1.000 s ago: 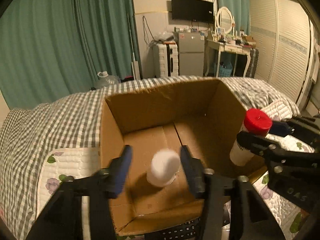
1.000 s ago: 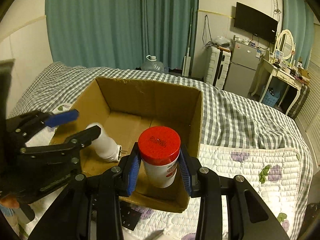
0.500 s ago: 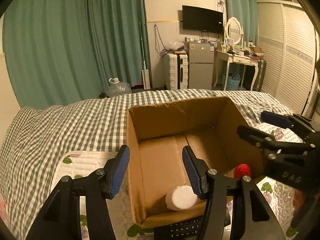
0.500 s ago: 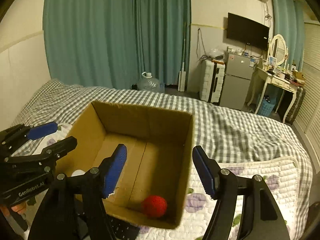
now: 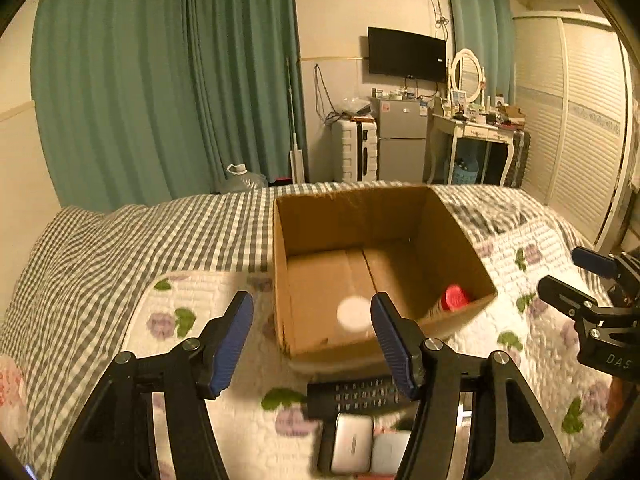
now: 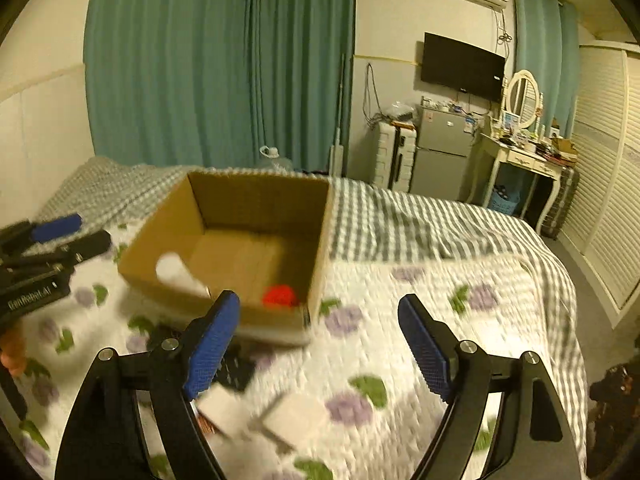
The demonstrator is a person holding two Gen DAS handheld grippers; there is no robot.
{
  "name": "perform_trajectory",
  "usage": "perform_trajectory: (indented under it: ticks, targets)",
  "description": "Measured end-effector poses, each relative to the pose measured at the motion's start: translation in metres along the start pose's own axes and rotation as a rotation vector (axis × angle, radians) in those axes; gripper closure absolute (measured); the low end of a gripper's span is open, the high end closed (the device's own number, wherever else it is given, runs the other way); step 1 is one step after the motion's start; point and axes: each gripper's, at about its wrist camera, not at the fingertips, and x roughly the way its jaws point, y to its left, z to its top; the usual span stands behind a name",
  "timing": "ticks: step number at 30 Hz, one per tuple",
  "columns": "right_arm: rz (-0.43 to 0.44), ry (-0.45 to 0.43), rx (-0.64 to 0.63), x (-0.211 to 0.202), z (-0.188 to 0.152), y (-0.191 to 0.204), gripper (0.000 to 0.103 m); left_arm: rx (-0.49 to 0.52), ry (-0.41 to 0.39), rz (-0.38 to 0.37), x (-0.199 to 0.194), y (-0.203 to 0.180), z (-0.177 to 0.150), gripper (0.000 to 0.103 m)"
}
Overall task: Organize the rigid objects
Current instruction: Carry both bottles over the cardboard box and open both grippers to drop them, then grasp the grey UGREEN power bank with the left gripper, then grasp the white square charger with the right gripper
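Note:
An open cardboard box [image 5: 448, 220] stands on the bed; it also shows in the right wrist view [image 6: 256, 200]. Inside it are a white bottle [image 5: 354, 314] and a red-capped bottle [image 5: 454, 298], both also in the right wrist view, white [image 6: 176, 272] and red [image 6: 280, 295]. My left gripper [image 5: 312, 340] is open and empty, held back from the box's near wall. My right gripper [image 6: 320, 346] is open and empty, to the box's right. A black remote [image 5: 352, 394] and two flat white objects [image 5: 352, 442] lie on the quilt in front of the box.
The bed has a floral quilt [image 6: 400, 340] and a checked blanket [image 5: 140, 240]. Small flat white items [image 6: 296, 420] lie below my right gripper. Behind the bed stand a suitcase [image 5: 354, 150], a small fridge [image 5: 402, 140] and a dressing table [image 5: 476, 128].
Both grippers let go of their bottles into the box, opened, and pulled back and up from it. The remote and flat white objects came into view.

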Motion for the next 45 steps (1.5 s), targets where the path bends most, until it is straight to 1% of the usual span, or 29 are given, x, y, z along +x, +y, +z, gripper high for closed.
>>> perform_trajectory:
  ticks: [2, 5, 9, 13, 18, 22, 25, 29, 30, 31, 33, 36, 38, 39, 40, 42, 45]
  targets:
    - [0.003, 0.024, 0.011, -0.005, -0.014, -0.001, 0.022, 0.005, 0.012, -0.001, -0.002, -0.003, -0.010, 0.039]
    - [0.005, 0.065, 0.021, -0.008, -0.034, 0.001, 0.022, -0.003, 0.051, -0.020, -0.001, -0.007, -0.029, 0.039]
    - [0.006, 0.114, 0.015, -0.002, -0.055, 0.008, 0.022, 0.010, 0.104, -0.022, 0.009, -0.015, -0.060, 0.039]
    - [-0.008, 0.156, -0.006, 0.011, -0.067, 0.013, 0.022, 0.044, 0.174, -0.014, 0.026, -0.019, -0.089, 0.039]
    - [-0.013, 0.191, 0.011, 0.023, -0.071, 0.012, 0.022, 0.059, 0.250, -0.010, 0.050, -0.020, -0.110, 0.039]
    - [-0.008, 0.218, 0.023, 0.032, -0.072, 0.011, 0.022, 0.064, 0.283, -0.024, 0.061, -0.022, -0.115, 0.039]
    - [-0.003, 0.233, 0.020, 0.038, -0.073, 0.013, 0.022, 0.067, 0.304, -0.057, 0.068, -0.027, -0.117, 0.039]
    - [-0.014, 0.255, 0.012, 0.045, -0.075, 0.014, 0.022, 0.067, 0.304, -0.049, 0.076, -0.028, -0.117, 0.038]
    - [-0.018, 0.259, 0.013, 0.046, -0.076, 0.014, 0.022, 0.057, 0.312, -0.051, 0.080, -0.025, -0.116, 0.038]
    - [-0.022, 0.267, 0.015, 0.047, -0.077, 0.013, 0.022, 0.044, 0.338, -0.051, 0.086, -0.023, -0.117, 0.038]
    - [-0.028, 0.274, 0.019, 0.049, -0.078, 0.012, 0.022, 0.033, 0.364, -0.037, 0.092, -0.020, -0.119, 0.038]
    - [-0.040, 0.284, 0.018, 0.052, -0.079, 0.012, 0.022, 0.049, 0.360, -0.007, 0.090, -0.021, -0.120, 0.038]
    - [-0.041, 0.295, 0.014, 0.055, -0.080, 0.014, 0.022, 0.056, 0.356, -0.012, 0.088, -0.024, -0.121, 0.045]
    - [-0.041, 0.302, 0.013, 0.058, -0.081, 0.015, 0.022, 0.058, 0.352, -0.027, 0.087, -0.025, -0.121, 0.061]
    - [-0.044, 0.310, 0.010, 0.060, -0.082, 0.016, 0.022, 0.056, 0.349, -0.049, 0.083, -0.027, -0.121, 0.060]
    - [-0.051, 0.319, 0.007, 0.063, -0.084, 0.016, 0.022, 0.063, 0.339, -0.040, 0.078, -0.029, -0.120, 0.061]
    - [-0.056, 0.329, 0.018, 0.066, -0.085, 0.014, 0.022, 0.025, 0.339, -0.048, 0.072, -0.024, -0.118, 0.061]
